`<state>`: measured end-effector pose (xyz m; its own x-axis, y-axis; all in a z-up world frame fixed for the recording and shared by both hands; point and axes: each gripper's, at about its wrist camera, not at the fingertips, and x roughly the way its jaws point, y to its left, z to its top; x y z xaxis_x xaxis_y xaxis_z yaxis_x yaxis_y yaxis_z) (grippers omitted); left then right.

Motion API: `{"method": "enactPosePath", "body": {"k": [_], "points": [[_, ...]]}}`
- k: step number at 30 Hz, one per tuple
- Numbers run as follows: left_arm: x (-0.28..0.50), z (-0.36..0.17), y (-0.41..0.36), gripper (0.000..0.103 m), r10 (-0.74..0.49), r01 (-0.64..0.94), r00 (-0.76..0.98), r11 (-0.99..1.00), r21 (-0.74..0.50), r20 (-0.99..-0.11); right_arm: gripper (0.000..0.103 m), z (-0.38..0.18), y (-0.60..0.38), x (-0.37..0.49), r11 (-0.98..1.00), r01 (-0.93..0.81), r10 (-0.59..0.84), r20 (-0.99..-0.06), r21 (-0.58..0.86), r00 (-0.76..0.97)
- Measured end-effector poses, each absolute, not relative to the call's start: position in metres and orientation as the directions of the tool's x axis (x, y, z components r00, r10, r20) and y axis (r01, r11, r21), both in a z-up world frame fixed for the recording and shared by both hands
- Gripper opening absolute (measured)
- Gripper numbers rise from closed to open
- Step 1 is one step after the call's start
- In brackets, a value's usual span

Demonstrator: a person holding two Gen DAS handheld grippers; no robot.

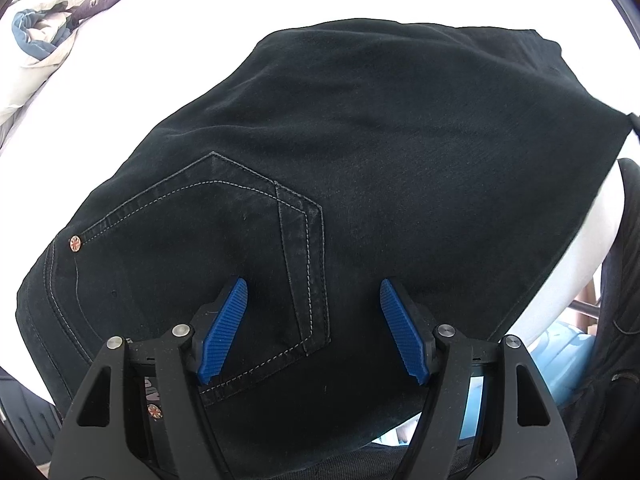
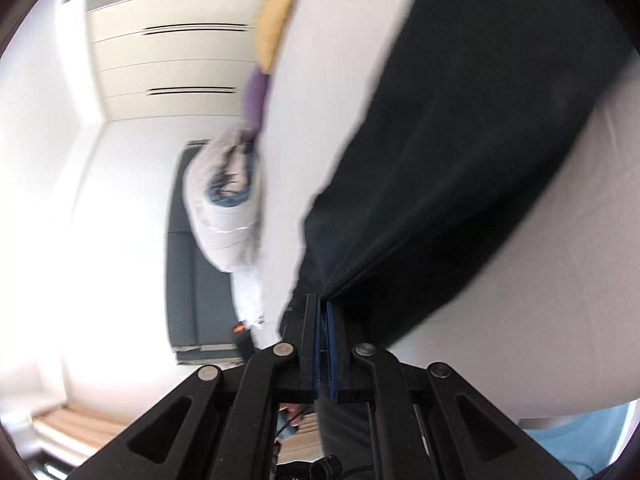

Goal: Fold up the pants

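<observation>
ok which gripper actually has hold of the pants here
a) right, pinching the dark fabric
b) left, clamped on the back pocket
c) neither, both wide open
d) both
a: the right gripper has its blue pads closed together on an edge of the dark pants, while the left gripper hangs with its pads spread apart over the back pocket, gripping nothing.
</observation>
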<state>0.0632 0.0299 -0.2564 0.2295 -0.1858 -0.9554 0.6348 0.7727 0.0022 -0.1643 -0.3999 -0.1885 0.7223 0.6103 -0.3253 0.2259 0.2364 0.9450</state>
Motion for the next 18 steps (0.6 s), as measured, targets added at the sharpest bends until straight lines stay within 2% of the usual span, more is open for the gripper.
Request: {"method": "enactPosePath", "body": {"k": [1,2,4,5,6,8,12,15,18], "points": [[0.063,-0.257,0.030,0.068,-0.184,0.638,0.230,0.770,0.006,-0.956,0.005,-0.182,-0.402,-0.167,0.244,0.195,0.604,-0.306,0.950,0.736],[0.064,-0.257,0.030,0.068,-0.185,0.639,0.230,0.769,0.005,-0.956,0.007,-0.179,-0.404,-0.168,0.316,0.213,0.584,-0.367,0.925,0.724],[0.064,-0.257,0.031,0.068,-0.189,0.640,0.229,0.769,0.001,-0.955,0.045,-0.194,-0.409,-0.163,0.471,0.354,0.517,-0.578,0.808,0.631],[0.064,-0.257,0.031,0.068,-0.189,0.640,0.229,0.768,0.001,-0.955,0.065,-0.213,-0.414,-0.163,0.479,0.451,0.504,-0.657,0.753,0.561],[0.064,-0.257,0.031,0.068,-0.187,0.641,0.229,0.768,0.003,-0.955,0.057,-0.229,-0.421,-0.169,0.435,0.522,0.501,-0.679,0.733,0.536],[0.062,-0.256,0.030,0.068,-0.182,0.641,0.233,0.767,0.011,-0.955,0.047,-0.243,-0.435,-0.189,0.284,0.550,0.513,-0.609,0.785,0.605],[0.061,-0.257,0.029,0.069,-0.185,0.638,0.228,0.770,0.003,-0.956,0.047,-0.204,-0.472,-0.211,0.389,0.507,0.322,-0.629,0.769,0.707],[0.063,-0.258,0.026,0.069,-0.175,0.645,0.229,0.764,0.014,-0.958,0.049,-0.204,-0.516,-0.211,0.389,0.540,0.289,-0.656,0.746,0.697],[0.065,-0.258,0.023,0.069,-0.166,0.646,0.227,0.763,0.020,-0.960,0.049,-0.191,-0.547,-0.191,0.526,0.492,0.232,-0.673,0.694,0.702]]}}
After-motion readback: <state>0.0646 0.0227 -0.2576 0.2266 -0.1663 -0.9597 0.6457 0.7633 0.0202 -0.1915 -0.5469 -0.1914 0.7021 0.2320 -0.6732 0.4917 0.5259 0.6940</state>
